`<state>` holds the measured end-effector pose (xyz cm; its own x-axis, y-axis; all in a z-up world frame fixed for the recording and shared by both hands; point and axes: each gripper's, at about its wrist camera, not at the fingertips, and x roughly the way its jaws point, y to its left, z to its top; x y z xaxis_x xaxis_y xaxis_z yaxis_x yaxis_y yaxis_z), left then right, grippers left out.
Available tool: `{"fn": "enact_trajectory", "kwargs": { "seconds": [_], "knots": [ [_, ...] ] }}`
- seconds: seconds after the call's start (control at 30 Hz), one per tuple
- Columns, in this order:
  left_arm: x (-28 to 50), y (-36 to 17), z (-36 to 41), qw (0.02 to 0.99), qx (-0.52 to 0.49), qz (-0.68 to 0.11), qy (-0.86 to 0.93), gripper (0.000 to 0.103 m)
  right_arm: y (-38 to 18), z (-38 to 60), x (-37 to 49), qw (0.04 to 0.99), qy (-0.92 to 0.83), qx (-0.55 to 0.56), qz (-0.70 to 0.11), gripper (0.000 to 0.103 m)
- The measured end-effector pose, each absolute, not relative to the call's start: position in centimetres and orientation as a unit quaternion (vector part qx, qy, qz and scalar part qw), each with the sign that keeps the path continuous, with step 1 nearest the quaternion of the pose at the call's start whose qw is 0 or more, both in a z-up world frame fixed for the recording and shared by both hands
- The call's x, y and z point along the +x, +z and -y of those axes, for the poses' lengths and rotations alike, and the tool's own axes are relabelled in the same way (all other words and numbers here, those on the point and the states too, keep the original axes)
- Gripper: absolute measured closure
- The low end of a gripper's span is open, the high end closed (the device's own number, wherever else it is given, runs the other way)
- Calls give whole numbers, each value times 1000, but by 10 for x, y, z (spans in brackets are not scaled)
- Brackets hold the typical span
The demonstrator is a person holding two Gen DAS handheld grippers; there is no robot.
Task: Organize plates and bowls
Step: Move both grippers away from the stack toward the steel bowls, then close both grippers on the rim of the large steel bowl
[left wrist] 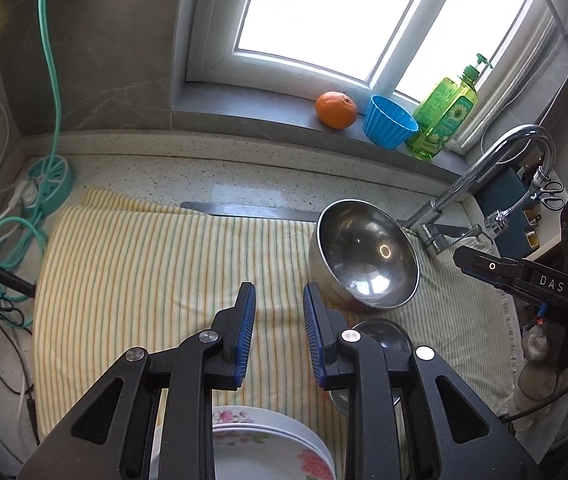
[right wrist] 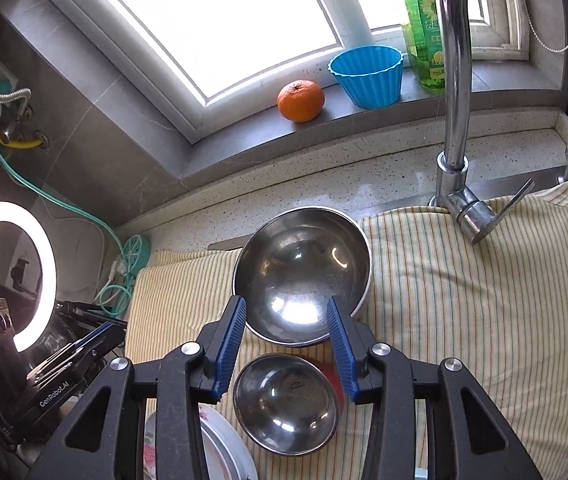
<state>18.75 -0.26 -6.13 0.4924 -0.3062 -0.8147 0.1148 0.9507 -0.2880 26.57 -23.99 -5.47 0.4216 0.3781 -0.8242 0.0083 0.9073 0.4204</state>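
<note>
right claw [right wrist: 287, 318] spread wide, pinching nothing, hovering above the striped towel [right wrist: 464, 300] with the near rim of the big steel bowl [right wrist: 304, 276] showing between the blue pads [right wrist: 230, 344]. left claw [left wrist: 279, 312] also spread and empty, over bare towel, with the big bowl off at two o'clock from its tips.

big bowl sitting upright on the towel, at twelve o'clock from the right claw, just in front of the tap [right wrist: 454, 80]. small steel bowl [right wrist: 286, 402] near it at six o'clock, upright, apart from the big one or barely so; hard to tell. stack of flowered plates [left wrist: 268, 448] at the bottom edge under the left claw, at seven o'clock from the small bowl.

probably light, thin steel for both bowls: stiff, polished, slippery against a pad, likely to ring or skid if nudged. best hold likely across the rim, one pad inside the wall and one outside, since the rounded body offers nothing to squeeze. soft towel underneath, so some give and wobble when pressing down. plates by contrast look ceramic: heavier, breakable, to be gripped at the edge and set down gently. small bowl seems a natural fit inside the big one.
</note>
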Motion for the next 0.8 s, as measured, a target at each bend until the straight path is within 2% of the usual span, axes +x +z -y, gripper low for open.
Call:
{"fn": "enact_trajectory", "kwargs": {
  "seconds": [0.27, 0.8],
  "knots": [
    [217, -87, 21, 831, -128, -523, -139, 80, -87, 254, 296, 797, 109, 214, -555, 71],
    [247, -112, 47, 824, -105, -539, -138, 80, -121, 262, 324, 791, 89, 194, -574, 82]
  ]
}}
